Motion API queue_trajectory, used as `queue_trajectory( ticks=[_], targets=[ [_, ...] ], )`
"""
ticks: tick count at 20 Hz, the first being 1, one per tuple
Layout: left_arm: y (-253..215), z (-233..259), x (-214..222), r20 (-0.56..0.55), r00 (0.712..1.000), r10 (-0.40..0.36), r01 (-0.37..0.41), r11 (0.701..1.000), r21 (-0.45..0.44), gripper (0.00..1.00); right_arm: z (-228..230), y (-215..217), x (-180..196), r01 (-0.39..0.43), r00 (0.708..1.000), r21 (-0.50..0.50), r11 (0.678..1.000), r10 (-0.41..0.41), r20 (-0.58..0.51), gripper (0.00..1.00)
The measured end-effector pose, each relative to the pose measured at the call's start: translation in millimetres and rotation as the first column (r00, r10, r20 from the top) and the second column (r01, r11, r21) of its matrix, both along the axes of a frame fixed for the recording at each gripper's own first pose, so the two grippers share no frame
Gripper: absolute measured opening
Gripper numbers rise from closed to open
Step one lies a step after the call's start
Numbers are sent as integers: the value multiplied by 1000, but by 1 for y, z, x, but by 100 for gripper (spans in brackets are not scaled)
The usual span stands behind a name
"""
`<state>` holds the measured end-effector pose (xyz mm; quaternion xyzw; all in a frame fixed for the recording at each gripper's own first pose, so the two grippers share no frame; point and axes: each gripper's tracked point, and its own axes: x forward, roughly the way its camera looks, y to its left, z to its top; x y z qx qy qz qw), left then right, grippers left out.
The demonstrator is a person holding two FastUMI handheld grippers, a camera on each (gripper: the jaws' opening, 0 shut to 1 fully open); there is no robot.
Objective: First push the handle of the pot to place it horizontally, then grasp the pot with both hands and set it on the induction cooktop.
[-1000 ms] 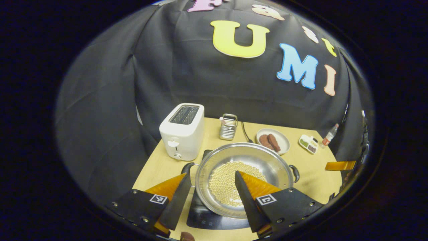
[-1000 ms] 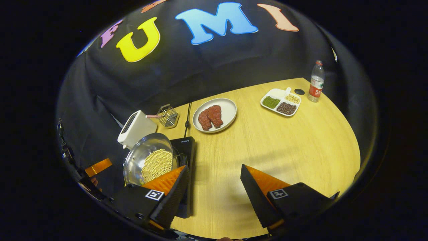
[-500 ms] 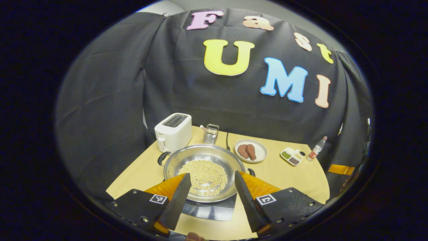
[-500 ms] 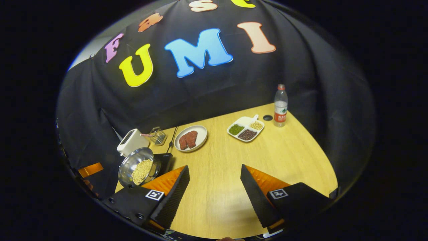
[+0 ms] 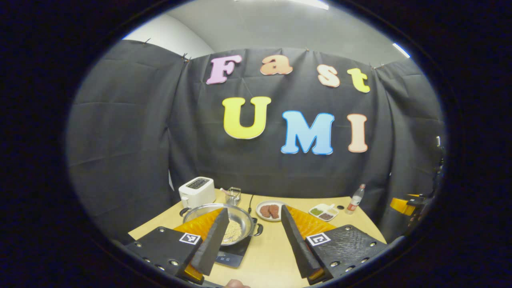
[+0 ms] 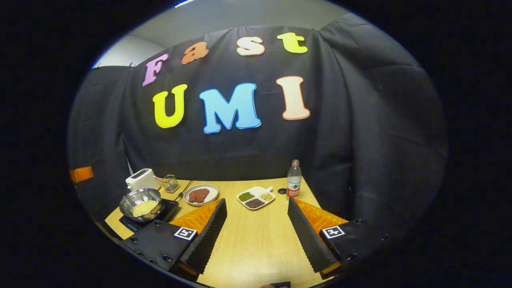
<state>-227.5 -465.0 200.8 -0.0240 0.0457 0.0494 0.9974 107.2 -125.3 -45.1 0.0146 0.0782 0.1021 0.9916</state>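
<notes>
Nearest the lens in the left gripper view, the left gripper (image 5: 251, 240) hangs above the near edge of the wooden table (image 5: 272, 256), jaws spread wide with nothing between them. Just beyond its fingers, the steel pot (image 5: 240, 226) sits on the black induction cooktop (image 5: 236, 254), holding a layer of pale beans, with one dark handle to its left and one to its right. Behind the pot stands a white toaster (image 5: 196, 191), with a small wire basket (image 5: 233, 195) beside it. Right of the pot lie a plate of reddish patties (image 5: 270, 210), then a divided dish (image 5: 323, 212), then a water bottle (image 5: 355, 199) farthest from the pot. At the right gripper view's near edge, the right gripper (image 6: 256, 234) is likewise agape and empty over bare table, well apart from the pot, which appears at far left on the cooktop.
</notes>
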Motion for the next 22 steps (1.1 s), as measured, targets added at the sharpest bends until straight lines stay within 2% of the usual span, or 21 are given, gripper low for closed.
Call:
queue_trajectory(
  ticks=[1,2,5,7,9,12,16,21,22],
  targets=[
    [-4,9,-6,29,1000,3,-3,1000,0,84,8,-3,-6,-4,1000,1,1000,4,21,98],
    [-10,15,-13,52,999,2,-2,1000,-10,77,16,-7,-11,1,999,1,1000,-1,46,98],
    [-18,30,-33,105,994,-1,5,999,-40,77,33,-12,-32,33,993,7,999,-33,112,98],
    [-18,30,-42,123,992,-17,21,999,-31,76,28,-10,-42,51,993,-9,999,-50,108,98],
    [-6,21,-50,112,994,-13,14,1000,-13,76,19,-4,-49,66,994,-14,998,-65,83,98],
    [17,-3,-64,84,995,45,-44,999,-14,76,15,15,-61,77,994,30,997,-79,75,98],
    [36,-36,-75,42,999,35,-34,999,-21,76,5,43,-77,69,992,-22,997,-67,107,98],
    [55,-35,-79,50,999,-1,1,1000,-4,77,1,68,-82,67,993,-22,997,-65,98,98],
    [58,-31,-80,62,998,-11,11,1000,8,77,2,70,-82,76,993,-17,997,-74,96,92]
  ],
)
